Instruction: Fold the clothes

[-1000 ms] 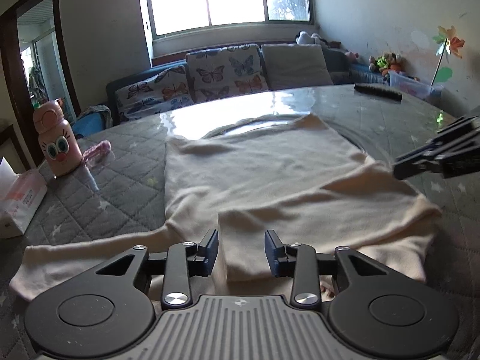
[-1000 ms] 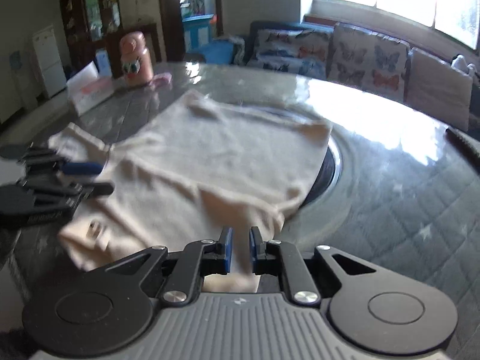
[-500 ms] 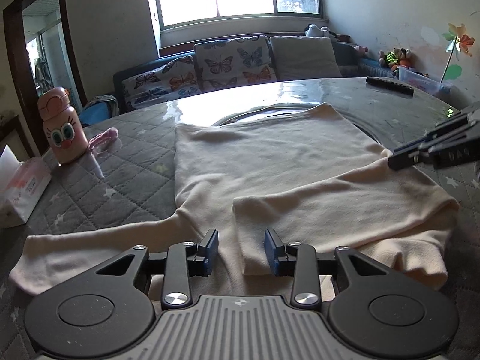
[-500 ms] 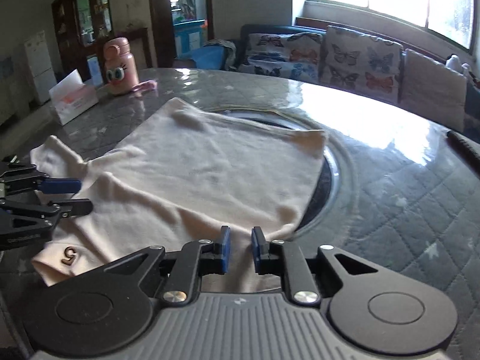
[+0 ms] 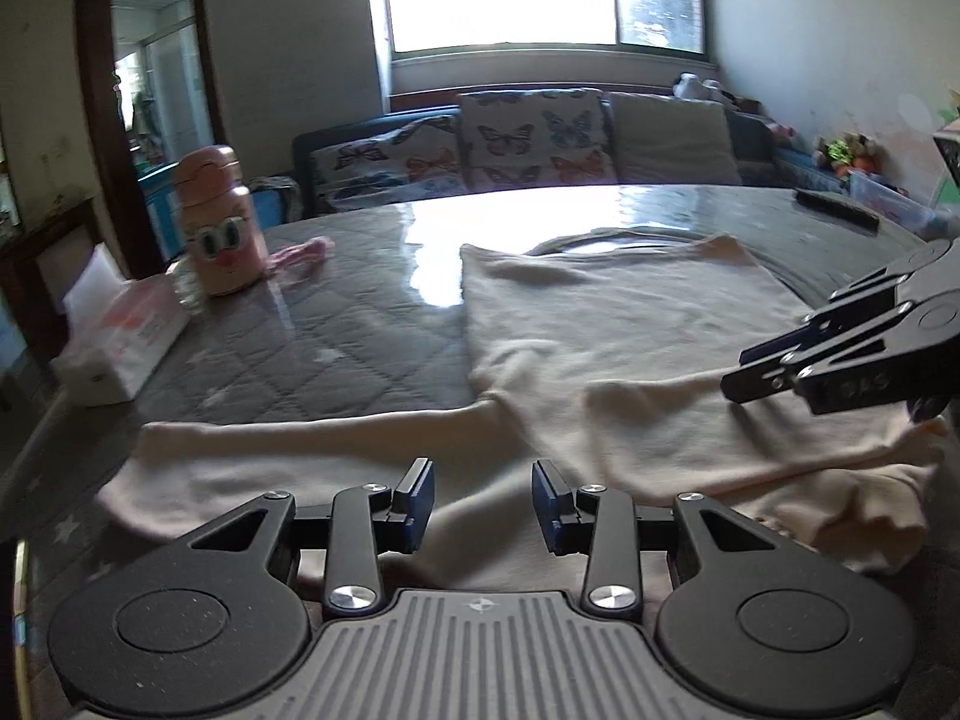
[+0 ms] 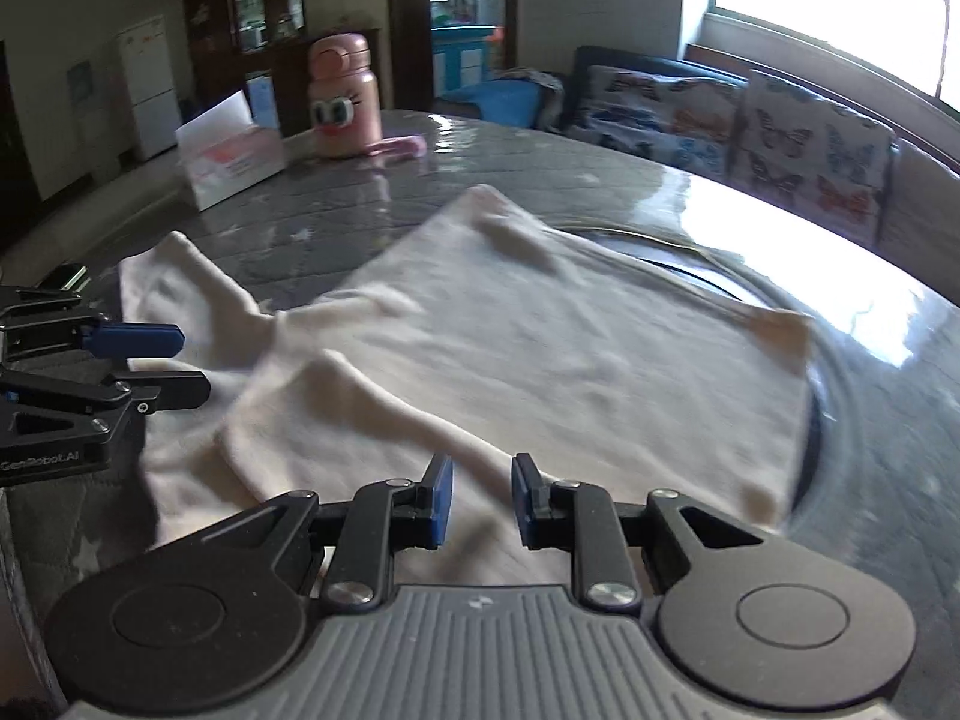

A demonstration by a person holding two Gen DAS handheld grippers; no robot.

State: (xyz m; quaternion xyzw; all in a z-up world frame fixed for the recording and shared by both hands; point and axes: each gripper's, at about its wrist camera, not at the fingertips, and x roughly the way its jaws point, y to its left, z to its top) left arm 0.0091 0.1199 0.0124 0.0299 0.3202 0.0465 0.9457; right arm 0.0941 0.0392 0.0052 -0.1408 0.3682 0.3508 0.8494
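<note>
A cream long-sleeved shirt (image 5: 600, 324) lies flat on the round grey quilted table (image 5: 336, 324). One sleeve (image 5: 690, 426) is folded across the body; the other sleeve (image 5: 270, 450) stretches out to the left. My left gripper (image 5: 482, 504) hovers open over the near hem, with nothing between its pads. Seen from the right wrist, the shirt (image 6: 540, 348) fills the middle. My right gripper (image 6: 483, 501) is over its near edge, jaws opening, no cloth pinched. Each gripper shows in the other's view: the right gripper (image 5: 780, 372) over the folded sleeve, the left gripper (image 6: 150, 360) at the shirt's left side.
A pink cartoon bottle (image 5: 222, 228) and a tissue box (image 5: 120, 336) stand at the table's left. A black bar-shaped object (image 5: 834, 210) lies at the far right. A sofa with butterfly cushions (image 5: 540, 144) sits behind the table under the window.
The right gripper's jaws have widened from a narrow gap. Both grippers have shifted sideways over the shirt, and the folded sleeve now lies loose on the body.
</note>
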